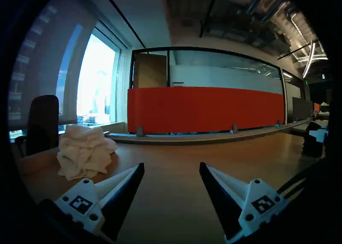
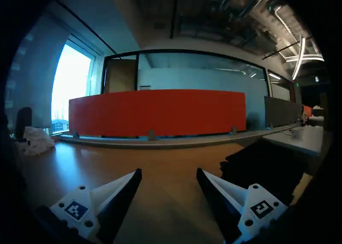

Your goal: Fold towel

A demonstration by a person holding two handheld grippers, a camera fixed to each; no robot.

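A crumpled white towel (image 1: 84, 152) lies in a heap on the wooden desk (image 1: 179, 180), to the left of my left gripper (image 1: 172, 169) and a little beyond its fingertips. That gripper is open, nothing between its fingers. In the right gripper view the same towel (image 2: 37, 141) sits far off at the left edge of the desk (image 2: 166, 184). My right gripper (image 2: 169, 173) is open too, hovering low over bare wood with nothing held.
A red divider panel (image 1: 205, 109) runs along the desk's far edge. A dark office chair (image 1: 42, 124) stands behind the towel by the window. A black pile (image 2: 265, 167) lies on the desk right of my right gripper. Another dark object (image 1: 314, 139) sits at the right.
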